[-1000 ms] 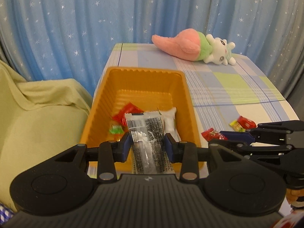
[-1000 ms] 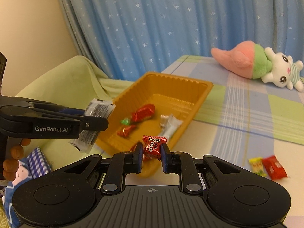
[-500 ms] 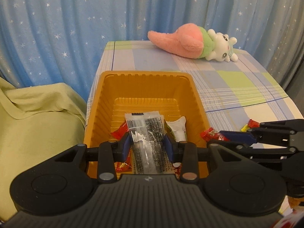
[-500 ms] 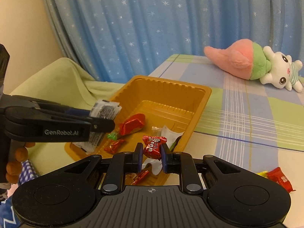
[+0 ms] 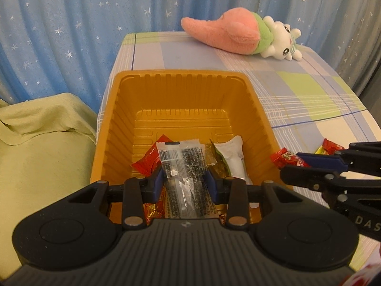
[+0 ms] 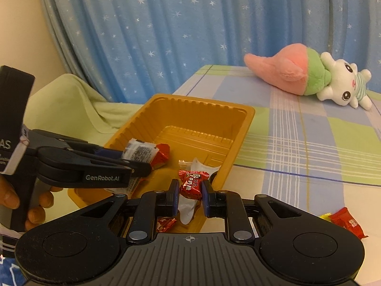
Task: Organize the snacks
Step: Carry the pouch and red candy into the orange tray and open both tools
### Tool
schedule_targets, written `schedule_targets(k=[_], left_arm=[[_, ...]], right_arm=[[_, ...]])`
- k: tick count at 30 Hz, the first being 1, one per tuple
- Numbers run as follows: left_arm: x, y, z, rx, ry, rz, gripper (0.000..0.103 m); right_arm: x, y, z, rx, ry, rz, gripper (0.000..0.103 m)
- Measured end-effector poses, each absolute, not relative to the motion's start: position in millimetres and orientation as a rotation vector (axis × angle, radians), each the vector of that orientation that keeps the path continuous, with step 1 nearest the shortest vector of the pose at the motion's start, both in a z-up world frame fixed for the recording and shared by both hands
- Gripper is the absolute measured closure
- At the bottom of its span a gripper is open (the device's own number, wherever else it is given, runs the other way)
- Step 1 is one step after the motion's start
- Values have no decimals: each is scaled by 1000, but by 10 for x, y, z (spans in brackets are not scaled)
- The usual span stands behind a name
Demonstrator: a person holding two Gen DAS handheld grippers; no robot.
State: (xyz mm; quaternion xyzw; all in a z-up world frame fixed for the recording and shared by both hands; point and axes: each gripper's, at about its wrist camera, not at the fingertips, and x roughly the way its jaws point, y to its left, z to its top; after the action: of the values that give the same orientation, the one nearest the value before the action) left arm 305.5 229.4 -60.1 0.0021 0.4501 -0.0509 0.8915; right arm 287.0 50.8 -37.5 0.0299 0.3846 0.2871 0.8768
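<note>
My left wrist camera sits close above the near end of the orange tray (image 5: pixel 181 100), looking steeply down along its length toward the curtain (image 5: pixel 71 23). My right wrist camera looks from the tray's (image 6: pixel 202 109) near right corner, angled less steeply, facing across it. Both views share the tray, the checked table (image 5: pixel 297 90), the plush toy (image 6: pixel 307 76) and each other's gripper.

Orange ribbed tray (image 5: pixel 181 100) at frame centre holds red and white wrappers (image 5: pixel 232 157); a clear black-speckled packet (image 5: pixel 183 166) hangs above it — red candy (image 6: pixel 191 183) lower centre.
</note>
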Motion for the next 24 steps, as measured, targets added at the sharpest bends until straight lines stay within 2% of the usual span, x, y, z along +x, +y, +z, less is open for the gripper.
schedule_targets(k=[24], left_arm=[[2735,2541,-451,-75,936,-105,69]], right_arm=[[2973,694,-438,107,844,620,83]])
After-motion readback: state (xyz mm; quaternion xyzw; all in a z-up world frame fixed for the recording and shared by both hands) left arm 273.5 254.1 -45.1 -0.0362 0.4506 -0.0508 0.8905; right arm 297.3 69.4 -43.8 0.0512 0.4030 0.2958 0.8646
